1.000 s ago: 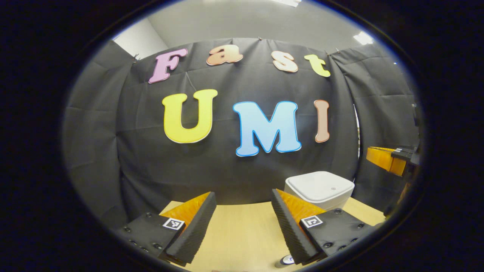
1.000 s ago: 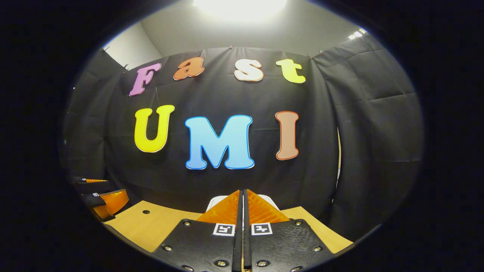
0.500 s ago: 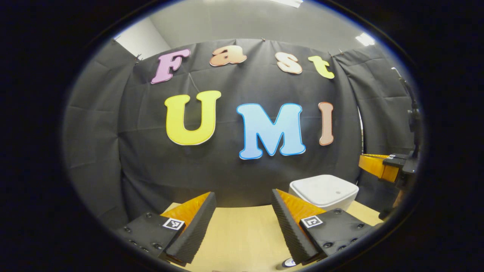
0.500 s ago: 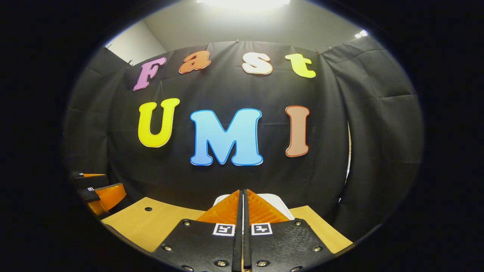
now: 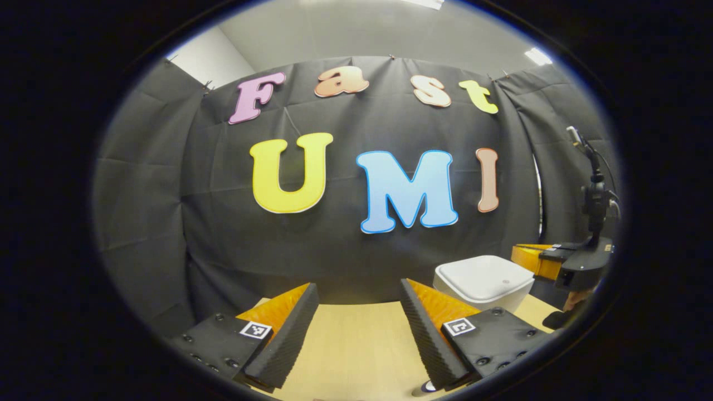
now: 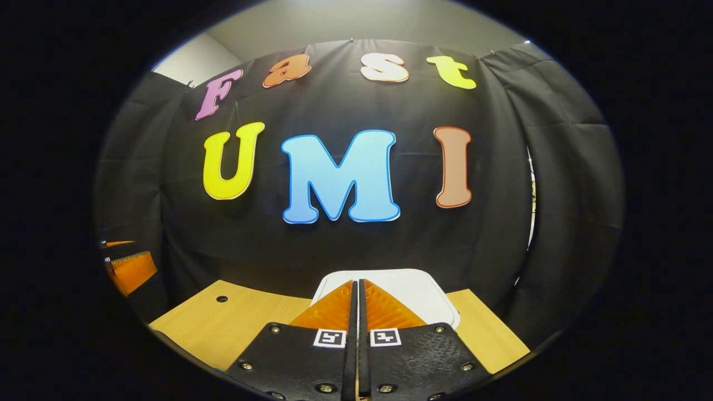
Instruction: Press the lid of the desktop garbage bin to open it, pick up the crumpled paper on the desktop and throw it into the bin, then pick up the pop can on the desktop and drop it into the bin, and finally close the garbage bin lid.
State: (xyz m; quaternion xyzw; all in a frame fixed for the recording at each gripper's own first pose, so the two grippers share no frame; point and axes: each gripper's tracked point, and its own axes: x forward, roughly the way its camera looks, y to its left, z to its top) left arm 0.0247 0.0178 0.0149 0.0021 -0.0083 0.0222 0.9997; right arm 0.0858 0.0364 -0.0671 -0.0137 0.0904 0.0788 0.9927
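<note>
The white desktop bin (image 5: 483, 277) stands at the back right of the table with its lid (image 6: 415, 291) down. My right gripper (image 6: 357, 282) is shut with nothing between its fingers, and its tips point at the near edge of the lid. Whether they touch the lid I cannot tell. In the left gripper view the right gripper (image 5: 536, 257) hangs just above the bin's right side. My left gripper (image 5: 359, 287) is open and holds nothing, low over the table to the left of the bin. In the right gripper view the left gripper (image 6: 129, 271) sits at the far left.
The light wooden table (image 5: 356, 345) runs up to the black cloth wall right behind the bin. A small hole (image 6: 221, 299) marks the tabletop left of the bin. A small round thing (image 5: 428, 385) peeks out under my left gripper's right finger.
My right gripper has moved forward and down towards the bin, and the lid now looms larger behind its tips. The left gripper has barely shifted and stays open.
</note>
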